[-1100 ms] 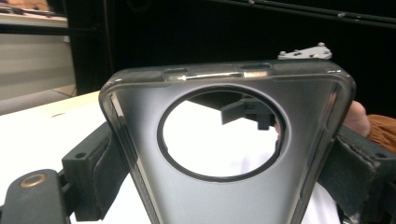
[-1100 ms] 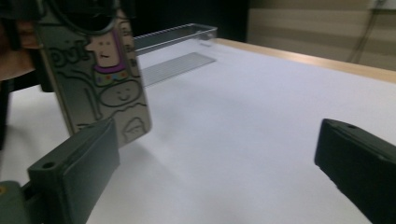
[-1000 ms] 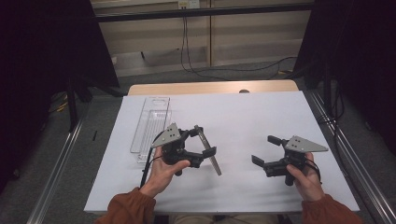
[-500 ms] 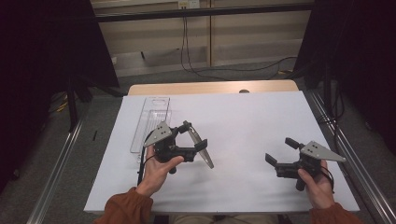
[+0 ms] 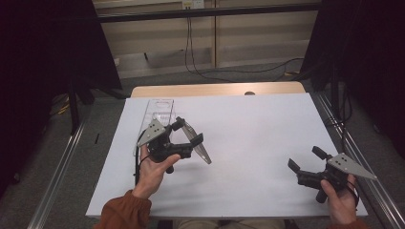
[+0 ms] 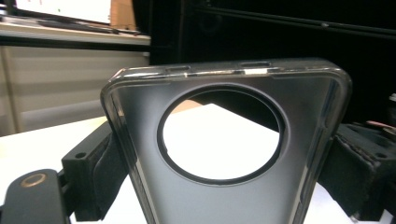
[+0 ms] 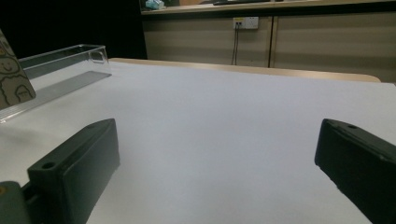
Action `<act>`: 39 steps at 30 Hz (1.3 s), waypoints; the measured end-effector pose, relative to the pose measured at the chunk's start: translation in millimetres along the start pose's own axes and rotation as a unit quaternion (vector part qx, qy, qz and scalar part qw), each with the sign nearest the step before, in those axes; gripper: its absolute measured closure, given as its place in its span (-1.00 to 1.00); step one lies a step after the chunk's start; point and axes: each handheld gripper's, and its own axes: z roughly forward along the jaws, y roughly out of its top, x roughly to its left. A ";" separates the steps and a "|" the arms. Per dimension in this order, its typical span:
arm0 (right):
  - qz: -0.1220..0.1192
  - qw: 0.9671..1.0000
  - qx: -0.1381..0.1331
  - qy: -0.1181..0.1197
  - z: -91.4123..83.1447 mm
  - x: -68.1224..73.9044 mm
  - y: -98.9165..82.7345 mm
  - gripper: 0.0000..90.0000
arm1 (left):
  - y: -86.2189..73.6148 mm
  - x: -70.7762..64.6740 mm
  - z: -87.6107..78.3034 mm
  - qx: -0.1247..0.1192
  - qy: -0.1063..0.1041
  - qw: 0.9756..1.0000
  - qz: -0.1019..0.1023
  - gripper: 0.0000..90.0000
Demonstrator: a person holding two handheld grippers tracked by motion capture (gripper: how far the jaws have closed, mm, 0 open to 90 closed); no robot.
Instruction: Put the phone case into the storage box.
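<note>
Gripping the phone case (image 5: 198,143) by its sides, the left claw (image 5: 188,133) lifts it off the bench (image 5: 258,138) near the clear tray (image 5: 155,112); the right claw (image 5: 305,162) waits released at the near right corner.

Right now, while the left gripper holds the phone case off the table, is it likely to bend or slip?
The phone case looks thin with a big round cut-out, so it probably flexes somewhat under pressure. Its surface looks smooth and glossy, so it may be slippery, but the left gripper clamps both side edges with padded fingers, which should hold. It is likely light.
</note>
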 end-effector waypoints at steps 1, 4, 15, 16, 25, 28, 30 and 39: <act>-0.005 1.000 0.003 -0.001 -1.5 -0.8 -0.9 -1.00 | 0.7 1.6 -1.1 0.002 0.004 1.000 0.001 -0.74; 0.001 1.000 -0.001 -0.009 -3.7 -0.1 -2.5 -1.00 | 2.8 4.7 -3.9 0.003 0.018 1.000 -0.001 -0.74; -0.021 1.000 0.002 0.006 -0.4 3.0 -3.5 -1.00 | 14.4 12.5 -12.3 -0.009 0.047 0.999 -0.001 -0.75; -0.023 1.000 0.001 0.007 -0.5 2.8 -3.5 -1.00 | 15.1 14.0 -13.0 -0.007 0.056 0.998 0.001 -0.75; -0.026 1.000 0.005 0.011 2.2 2.8 -4.4 -1.00 | 24.4 26.3 -18.1 -0.004 0.080 0.997 0.001 -0.74; -0.025 1.000 0.005 0.009 3.6 2.9 -4.5 -1.00 | 29.9 29.0 -20.6 -0.010 0.085 0.996 -0.003 -0.74; -0.023 1.000 0.007 0.013 3.9 3.4 -4.4 -1.00 | 32.9 31.0 -22.7 -0.008 0.092 0.996 0.002 -0.74; -0.025 1.000 0.006 0.016 3.8 3.8 -4.3 -1.00 | 40.5 49.4 -28.1 -0.024 0.122 0.992 -0.003 -0.74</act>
